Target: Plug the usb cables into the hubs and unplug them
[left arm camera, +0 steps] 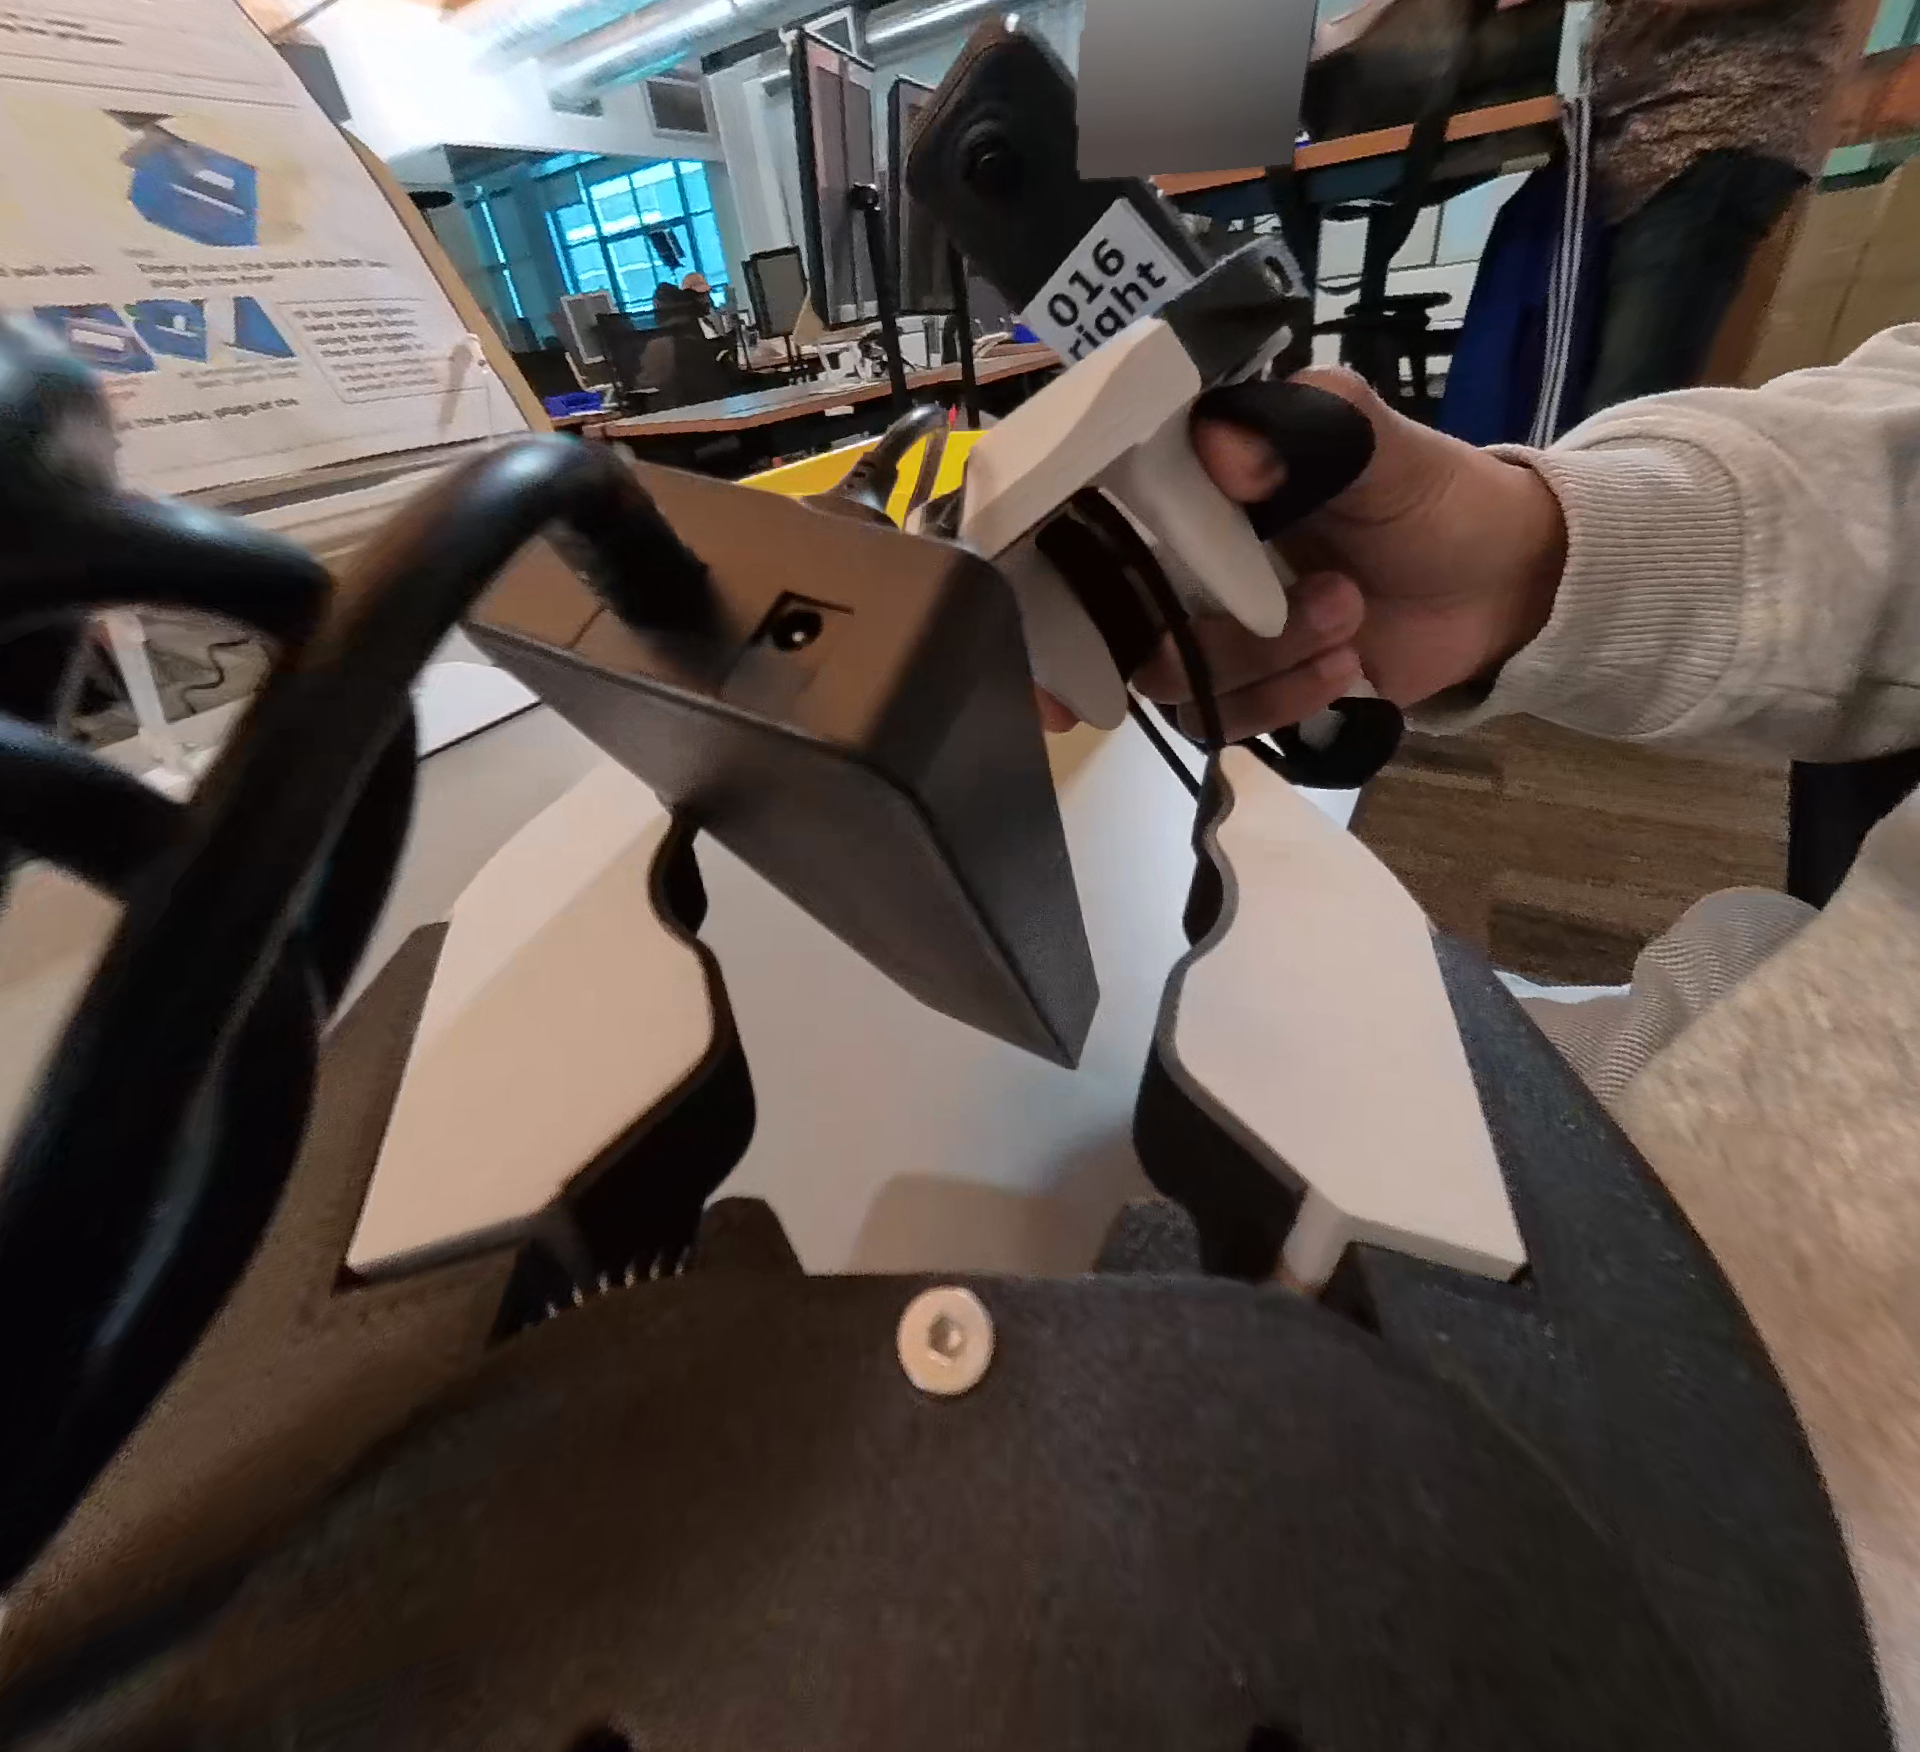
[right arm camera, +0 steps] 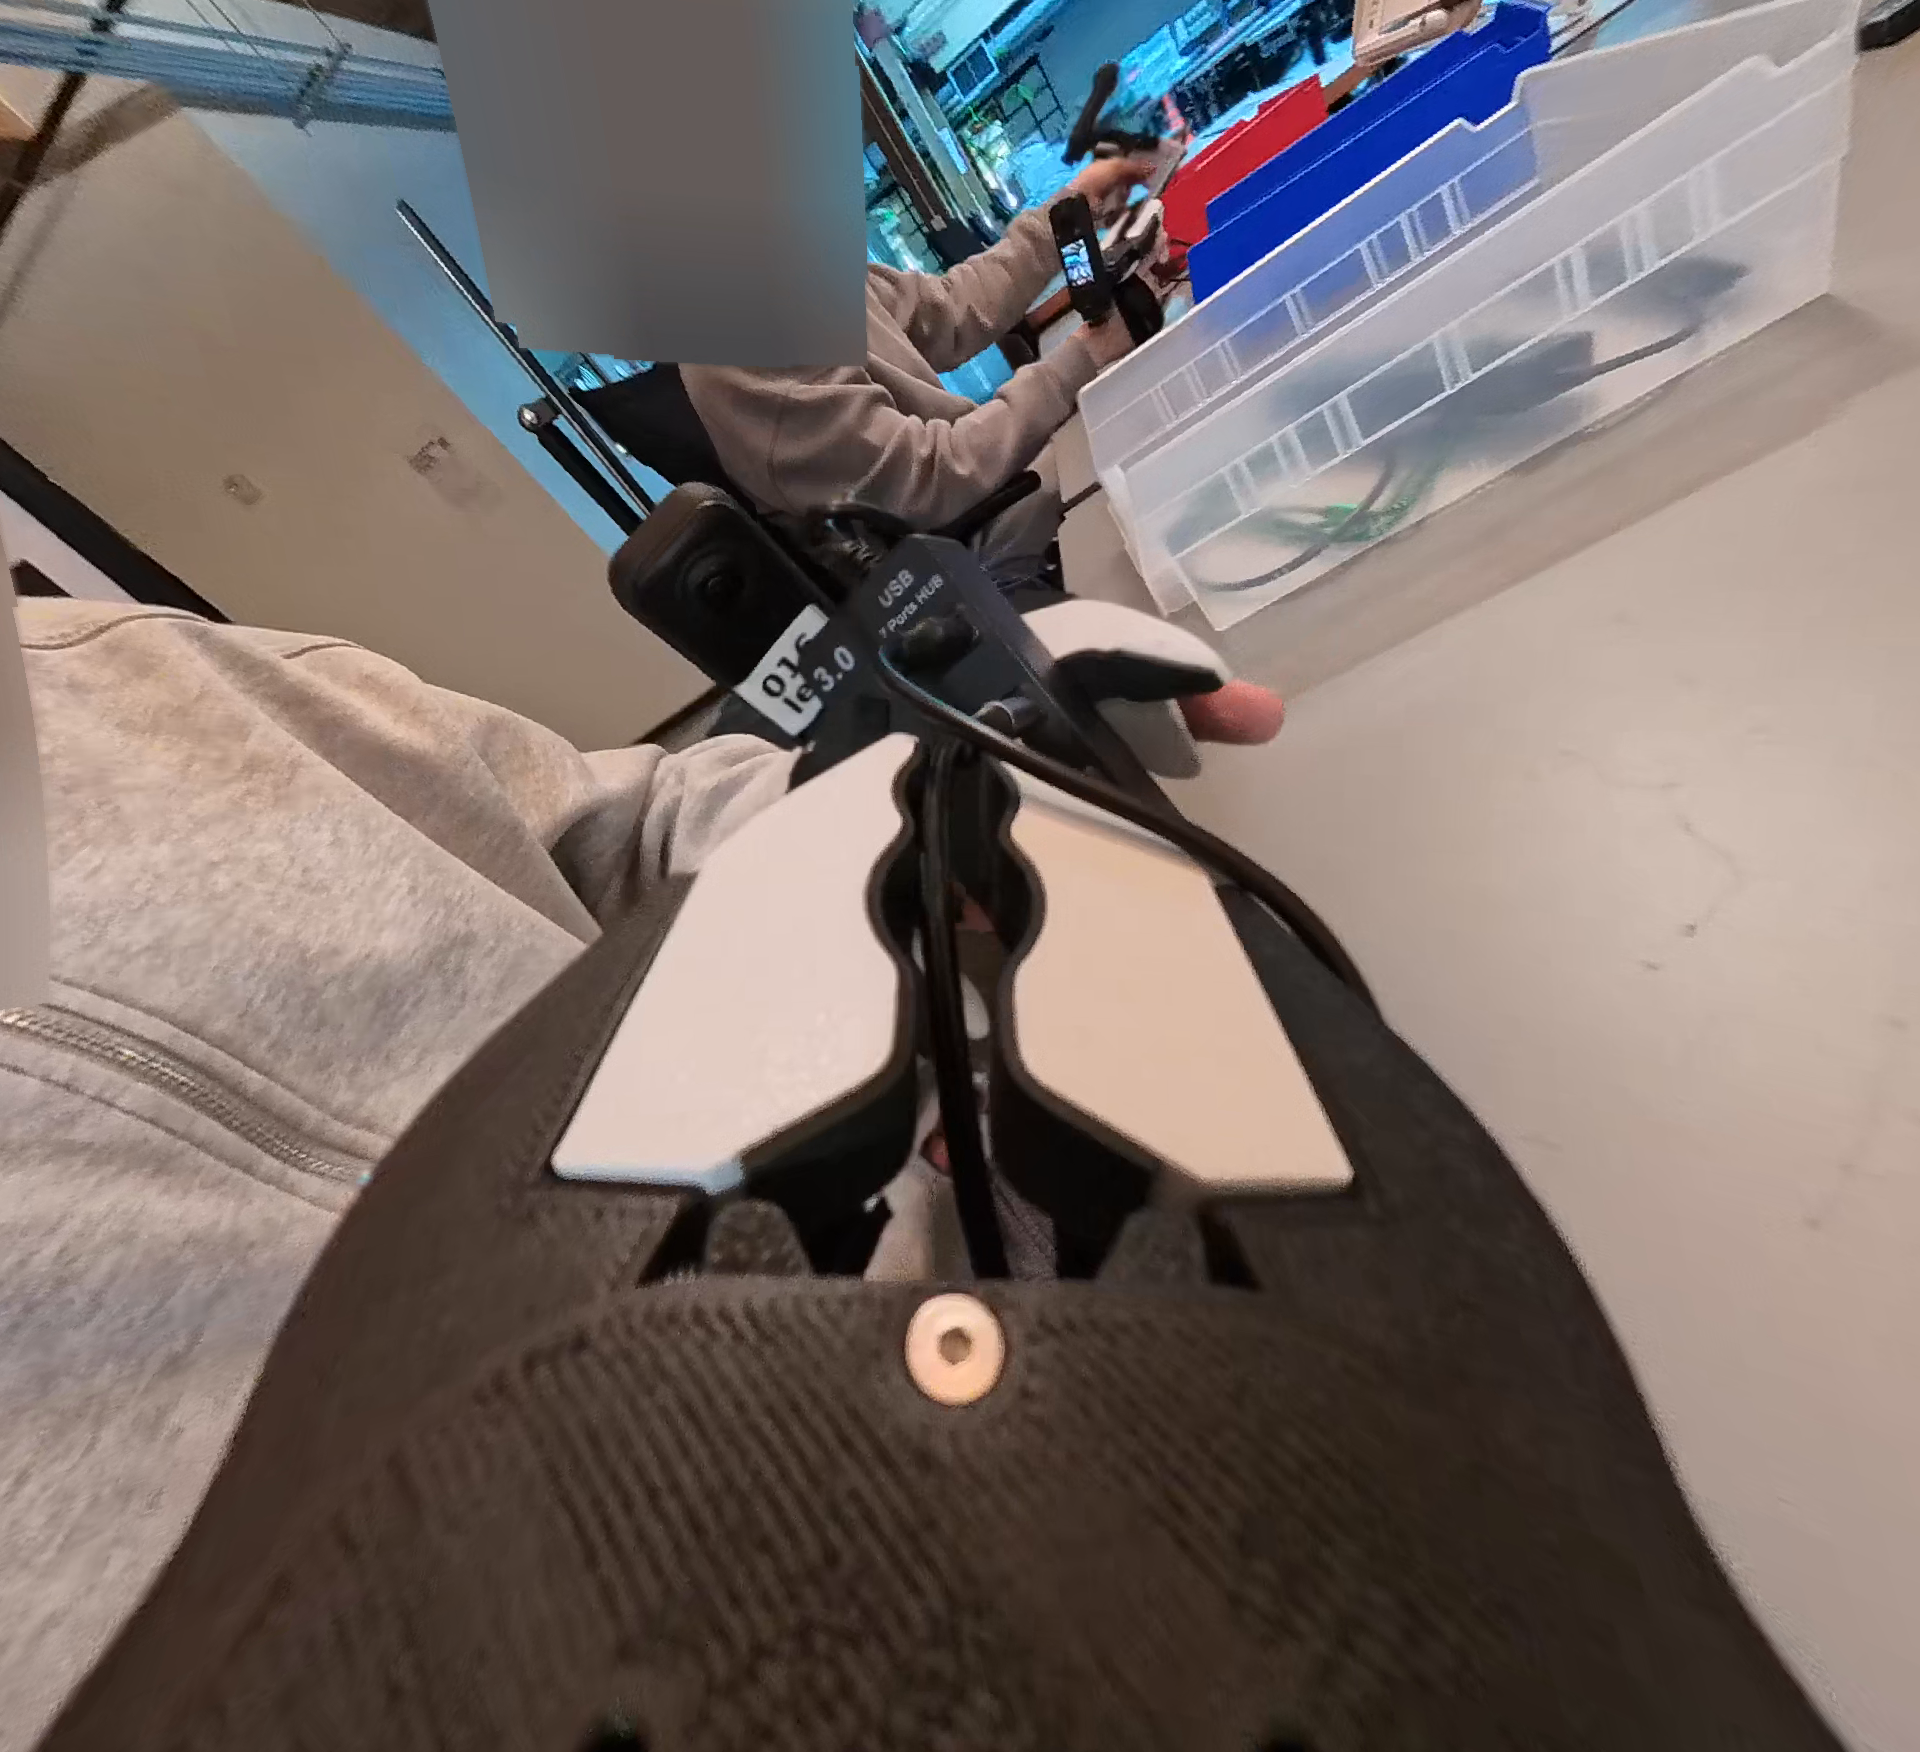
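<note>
hub (right arm camera: 940, 653) ports hidden, binned cables (right arm camera: 1475, 414) blurred

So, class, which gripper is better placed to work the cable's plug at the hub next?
Right. The right gripper is shut on the black cable just short of the hub. The left gripper only has the hub between its spread fingers, probably steadying it.

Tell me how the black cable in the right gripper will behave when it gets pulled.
Probably floppy: the black cable bends between the right gripper's fingers instead of holding a line. Thin and smooth, it may slip. It runs up to the USB hub, so pulling likely drags that along.
</note>
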A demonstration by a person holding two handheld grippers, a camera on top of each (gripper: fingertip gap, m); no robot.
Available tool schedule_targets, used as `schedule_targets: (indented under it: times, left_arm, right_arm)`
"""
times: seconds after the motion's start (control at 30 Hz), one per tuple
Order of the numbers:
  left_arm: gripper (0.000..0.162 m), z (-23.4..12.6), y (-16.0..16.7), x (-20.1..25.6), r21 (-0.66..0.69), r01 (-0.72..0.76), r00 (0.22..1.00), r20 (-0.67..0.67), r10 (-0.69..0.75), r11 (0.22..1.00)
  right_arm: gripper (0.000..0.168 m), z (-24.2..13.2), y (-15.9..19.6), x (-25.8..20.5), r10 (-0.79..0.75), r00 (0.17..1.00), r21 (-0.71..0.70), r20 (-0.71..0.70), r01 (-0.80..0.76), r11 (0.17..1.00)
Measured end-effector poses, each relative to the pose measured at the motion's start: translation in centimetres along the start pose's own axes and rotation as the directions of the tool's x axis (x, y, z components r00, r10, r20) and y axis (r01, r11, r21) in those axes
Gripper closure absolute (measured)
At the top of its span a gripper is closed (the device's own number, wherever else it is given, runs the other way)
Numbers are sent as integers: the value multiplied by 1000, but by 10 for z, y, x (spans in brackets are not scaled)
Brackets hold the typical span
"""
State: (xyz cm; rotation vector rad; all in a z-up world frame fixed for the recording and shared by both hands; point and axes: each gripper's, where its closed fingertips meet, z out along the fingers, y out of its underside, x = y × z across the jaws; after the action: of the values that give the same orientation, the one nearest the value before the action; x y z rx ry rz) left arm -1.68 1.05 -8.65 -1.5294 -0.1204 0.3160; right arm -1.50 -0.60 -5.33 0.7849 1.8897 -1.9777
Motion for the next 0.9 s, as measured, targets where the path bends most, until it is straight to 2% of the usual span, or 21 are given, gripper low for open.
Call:
schedule_targets:
  times: [0.13, 0.2, 0.33, 0.43, 0.6, 0.77, 0.9]
  left_arm:
    - [82, -2, 0, -3, 3, 20, 1000, -13, -20, 1000]
    - [97, -5, -4, -4, 39, 37, 999, -25, -36, 999]
    - [101, -5, -8, -8, 47, 96, 995, -30, -95, 994]
    - [102, -5, -3, -11, 32, 128, 991, -28, -127, 991]
    - [102, -8, -1, -23, 39, 251, 968, -13, -250, 967]
    - [102, -13, -1, -44, 93, 421, 905, 18, -425, 902]
    - [102, -16, 2, -56, 122, 540, 837, 28, -547, 833]
  right_arm:
    - [158, -1, 0, 0, 98, 993, 17, 63, -100, 995]
    - [159, -2, -1, 0, 154, 983, 30, 103, -157, 987]
    - [160, -4, -4, 5, 219, 967, 69, 130, -229, 971]
    - [161, -4, -4, 10, 168, 983, 77, 71, -173, 982]
    - [153, -21, -25, 19, 108, 994, 186, 8, -108, 977]
    - [145, -17, -16, 27, -39, 991, 105, -130, 53, 993]
    - [139, -15, -11, 34, -240, 931, 23, -274, 255, 967]
